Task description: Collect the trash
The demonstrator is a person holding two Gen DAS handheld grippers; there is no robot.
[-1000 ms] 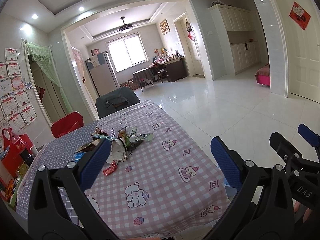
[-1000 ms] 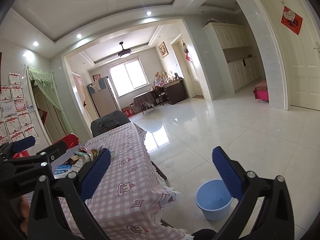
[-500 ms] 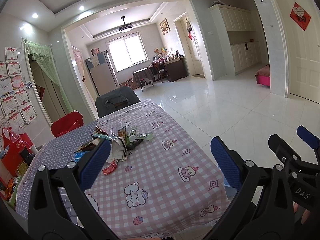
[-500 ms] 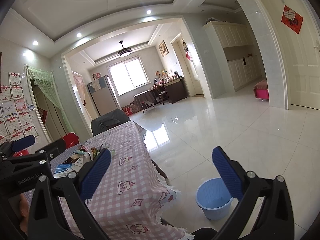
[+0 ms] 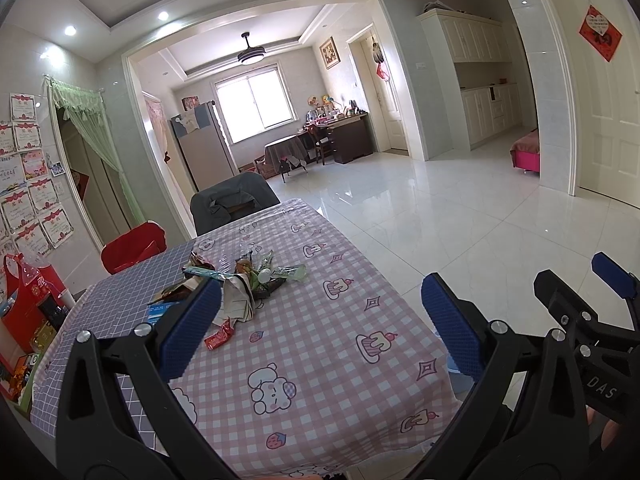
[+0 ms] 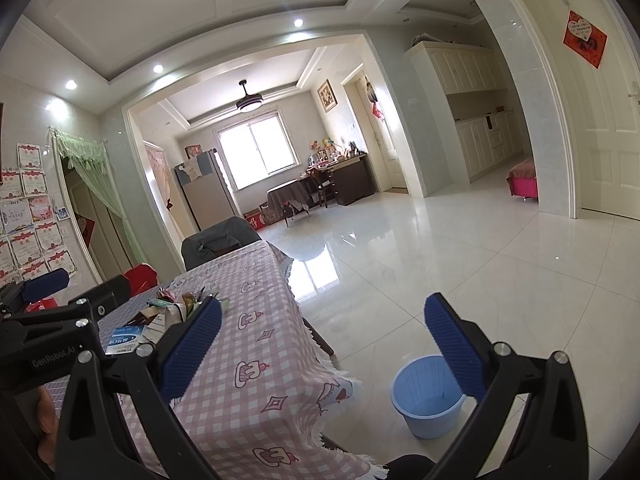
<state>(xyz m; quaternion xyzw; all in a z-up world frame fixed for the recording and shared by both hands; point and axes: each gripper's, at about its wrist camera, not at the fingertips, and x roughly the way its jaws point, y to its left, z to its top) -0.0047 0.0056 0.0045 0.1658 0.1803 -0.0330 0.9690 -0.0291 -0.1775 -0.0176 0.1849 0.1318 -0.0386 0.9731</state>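
A heap of wrappers and crumpled paper (image 5: 244, 280) lies mid-table on the pink checked cloth (image 5: 320, 360); a red wrapper (image 5: 219, 337) lies apart, nearer me. My left gripper (image 5: 320, 328) hangs open above the near part of the table, short of the heap, holding nothing. My right gripper (image 6: 324, 344) is open and empty past the table's right edge; the same heap (image 6: 176, 308) shows beyond its left finger. A light blue bin (image 6: 426, 400) stands on the floor beside the table, partly hidden by the right finger. The right gripper (image 5: 592, 292) appears at the left view's right edge.
A grey-covered chair (image 5: 234, 204) and a red chair (image 5: 134, 246) stand at the table's far side. A red bag and boxes (image 5: 28, 308) sit at the left. A blue and white box (image 6: 124, 338) lies by the heap. White tiled floor (image 6: 480, 272) spreads to the right.
Both views have shifted only slightly; the left gripper has eased a little toward the heap. Both grippers have stayed open.
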